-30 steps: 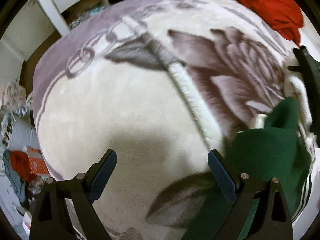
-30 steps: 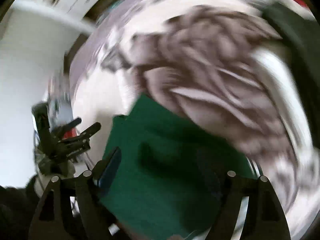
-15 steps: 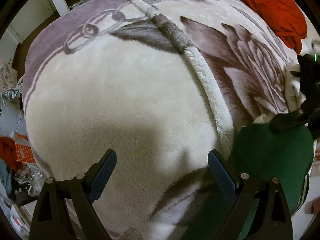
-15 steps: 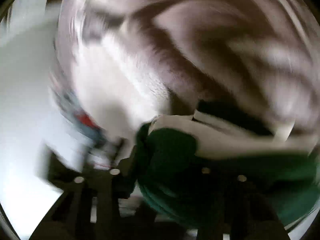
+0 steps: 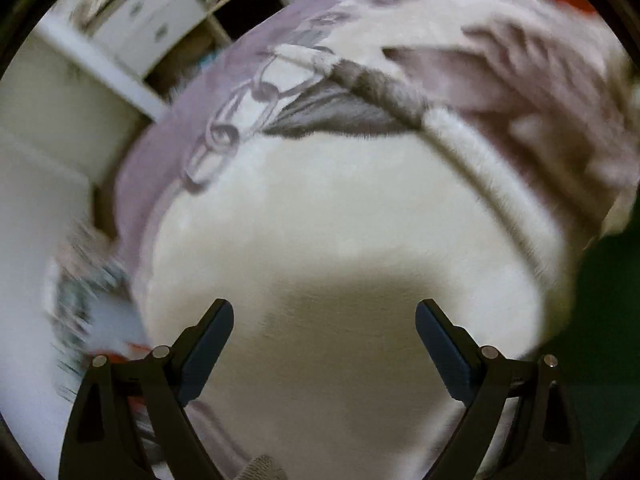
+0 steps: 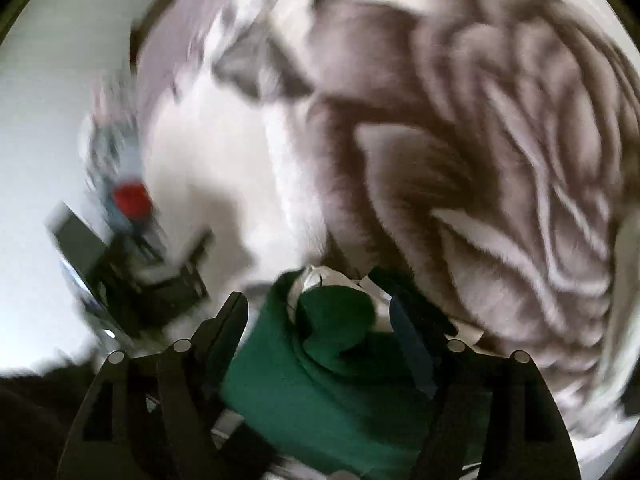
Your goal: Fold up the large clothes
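My left gripper (image 5: 324,320) hangs with jaws apart over bare blanket (image 5: 340,220). Between my right gripper's (image 6: 318,312) parted jaws the green garment (image 6: 320,384) lies bunched, unclamped; folding looks barely begun.

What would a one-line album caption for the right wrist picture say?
Open right gripper poised over a bunched green garment on a plush flower-patterned blanket.

No legible text, label, brand, number or sign appears in either view. The blanket (image 5: 340,232) carries only a printed flower and ring pattern, without lettering. The green garment (image 6: 320,392) lying on the blanket shows white stripes but no readable mark. Motion blur obscures the cabinet (image 5: 144,36) beyond the blanket.
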`<state>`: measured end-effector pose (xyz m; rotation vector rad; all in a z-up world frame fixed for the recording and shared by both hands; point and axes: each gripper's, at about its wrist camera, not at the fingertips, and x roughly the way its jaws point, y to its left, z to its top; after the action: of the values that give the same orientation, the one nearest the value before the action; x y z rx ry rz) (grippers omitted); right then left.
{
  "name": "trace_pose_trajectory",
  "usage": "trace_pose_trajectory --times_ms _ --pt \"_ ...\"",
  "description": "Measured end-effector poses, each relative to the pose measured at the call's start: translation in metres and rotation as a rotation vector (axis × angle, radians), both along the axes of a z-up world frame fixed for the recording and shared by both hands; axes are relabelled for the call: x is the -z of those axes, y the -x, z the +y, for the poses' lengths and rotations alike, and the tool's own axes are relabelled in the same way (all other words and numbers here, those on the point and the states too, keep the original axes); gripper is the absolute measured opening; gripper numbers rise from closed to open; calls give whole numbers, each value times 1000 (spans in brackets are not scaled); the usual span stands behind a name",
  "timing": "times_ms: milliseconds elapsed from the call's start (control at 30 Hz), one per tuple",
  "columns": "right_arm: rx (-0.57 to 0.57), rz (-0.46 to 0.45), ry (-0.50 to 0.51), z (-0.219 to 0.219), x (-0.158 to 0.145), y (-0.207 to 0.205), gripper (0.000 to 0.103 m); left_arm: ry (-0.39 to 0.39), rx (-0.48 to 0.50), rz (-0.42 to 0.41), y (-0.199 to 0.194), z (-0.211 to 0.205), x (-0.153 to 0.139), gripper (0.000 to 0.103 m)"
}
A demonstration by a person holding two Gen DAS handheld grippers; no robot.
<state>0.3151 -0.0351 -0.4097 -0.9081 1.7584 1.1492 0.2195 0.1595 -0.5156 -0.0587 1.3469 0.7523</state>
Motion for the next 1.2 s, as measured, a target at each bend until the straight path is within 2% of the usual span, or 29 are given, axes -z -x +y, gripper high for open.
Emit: trace_pose_trajectory --times_ms 67,133,167,200,233,267,300,333,367,400,433,467,533,567,667,733,767,800,867,933,967,1033,1067,1100,1133,1200 --pt "-103 -43 74 0 18 20 75 -10 12 23 4 -2 7 94" --pt "-81 -45 78 2 33 31 77 55 -6 30 9 1 18 94" --pt "-63 -45 82 2 41 35 71 69 -14 35 11 2 21 94" --pt "-40 -32 117 1 55 39 59 71 -17 41 12 2 24 94" --pt "56 7 151 0 63 33 56 76 -21 46 15 3 25 94" --pt "198 72 188 -1 67 21 52 88 -31 41 17 5 25 94" --pt "437 227 212 -13 71 -2 48 113 -50 22 22 8 23 94" --pt "577 342 203 -24 74 -15 45 136 -65 3 24 12 21 94" --pt "778 540 174 -46 82 -30 35 162 -84 -20 28 15 18 94" --pt "855 663 160 -62 92 -36 26 178 -105 -38 32 19 15 94" --pt "884 694 162 -72 99 -38 26 184 -117 -48 32 20 13 94" --pt "905 663 165 -83 103 -42 26 189 -120 -57 32 22 11 94" --pt "868 547 132 -87 95 -57 33 170 -101 -51 26 19 7 94" --pt "821 502 105 -84 82 -66 42 158 -89 -47 24 19 5 94" --pt "620 264 -43 -59 23 -74 64 141 -75 -44 20 22 4 94" --pt "418 128 -110 -35 -11 -59 66 136 -81 -42 20 26 4 94" --pt "342 91 -123 -24 -18 -49 66 131 -86 -38 20 27 5 94" --pt "259 74 -126 -11 -20 -36 66 127 -92 -34 21 27 5 94" --pt "79 33 -63 10 -6 -8 70 134 -104 -30 25 26 6 94" --pt "-152 -85 63 19 22 28 71 137 -107 -20 30 25 9 94" --pt "-185 -74 92 17 34 38 73 135 -107 -13 33 24 10 94" --pt "-117 -37 123 17 52 44 62 123 -99 3 38 22 14 94" --pt "-38 -13 147 18 59 41 56 118 -94 14 41 21 16 94" --pt "106 52 171 17 63 27 51 119 -92 20 43 21 17 94" --pt "327 193 180 9 67 5 48 126 -93 18 45 22 18 94" --pt "668 466 183 -19 84 -27 34 148 -107 -2 50 23 17 94"
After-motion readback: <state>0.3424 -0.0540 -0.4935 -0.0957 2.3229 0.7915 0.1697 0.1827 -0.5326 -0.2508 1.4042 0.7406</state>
